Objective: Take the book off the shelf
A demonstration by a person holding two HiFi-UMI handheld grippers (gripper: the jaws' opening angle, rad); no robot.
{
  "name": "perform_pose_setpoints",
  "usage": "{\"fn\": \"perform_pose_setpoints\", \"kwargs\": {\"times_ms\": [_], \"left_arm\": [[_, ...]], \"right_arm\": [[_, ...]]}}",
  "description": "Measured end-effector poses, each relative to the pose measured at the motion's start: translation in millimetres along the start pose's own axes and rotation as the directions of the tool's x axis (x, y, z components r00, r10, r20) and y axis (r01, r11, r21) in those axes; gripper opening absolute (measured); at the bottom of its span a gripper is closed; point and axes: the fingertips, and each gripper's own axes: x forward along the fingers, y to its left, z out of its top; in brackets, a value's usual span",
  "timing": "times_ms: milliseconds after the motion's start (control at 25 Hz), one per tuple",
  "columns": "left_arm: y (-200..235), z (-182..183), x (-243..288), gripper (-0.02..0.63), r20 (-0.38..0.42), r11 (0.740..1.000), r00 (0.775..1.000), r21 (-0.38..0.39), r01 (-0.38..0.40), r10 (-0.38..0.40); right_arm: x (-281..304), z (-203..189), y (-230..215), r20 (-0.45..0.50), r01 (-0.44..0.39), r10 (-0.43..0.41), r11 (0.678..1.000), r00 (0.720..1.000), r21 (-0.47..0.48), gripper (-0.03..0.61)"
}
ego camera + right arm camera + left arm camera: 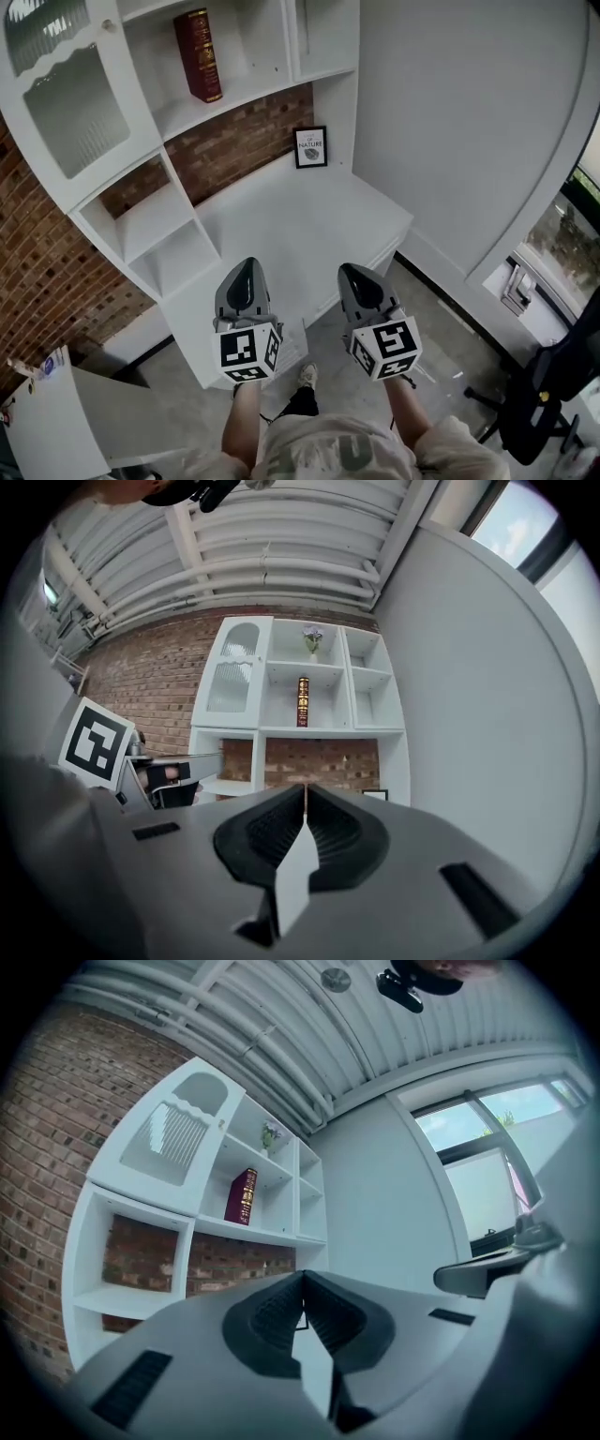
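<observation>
A dark red book (198,54) with gold lettering stands upright on a white shelf (225,98) of the wall unit, far ahead of both grippers. The same book (242,1196) appears in the left gripper view and, small, as the book (303,701) in the right gripper view. My left gripper (246,270) and right gripper (354,274) are held side by side, low, over the desk's front edge. On both, the jaws are shut with nothing between them.
A small framed picture (311,147) leans against the brick wall at the back of the white desk (300,225). A glass-fronted cabinet door (70,94) is left of the book's shelf. A vase of flowers (312,639) stands on the shelf above. A dark chair (548,384) stands at the right.
</observation>
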Motion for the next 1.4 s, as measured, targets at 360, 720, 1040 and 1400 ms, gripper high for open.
{"fn": "perform_pose_setpoints", "kwargs": {"times_ms": [360,720,1040,1400], "left_arm": [[85.7,8.7,144.6,0.012,-0.019,1.000,1.000,0.004,-0.010,0.010],[127.8,-7.6,221.4,0.012,-0.020,0.999,0.999,-0.035,-0.034,0.033],[123.7,-2.7,233.9,0.012,-0.016,0.997,0.997,-0.005,-0.081,0.081],[110.1,-6.7,229.3,0.012,-0.024,0.992,0.992,0.006,-0.128,0.128]], "right_arm": [[183.2,23.1,-21.4,0.007,-0.022,0.022,1.000,1.000,-0.022,0.012],[275.2,16.0,-39.2,-0.018,-0.013,0.012,0.999,1.000,-0.044,0.012],[295.6,25.3,-50.1,0.016,-0.096,0.095,0.993,0.995,0.072,0.012],[283.7,24.2,-59.1,0.018,-0.143,0.142,0.986,0.990,0.084,0.012]]}}
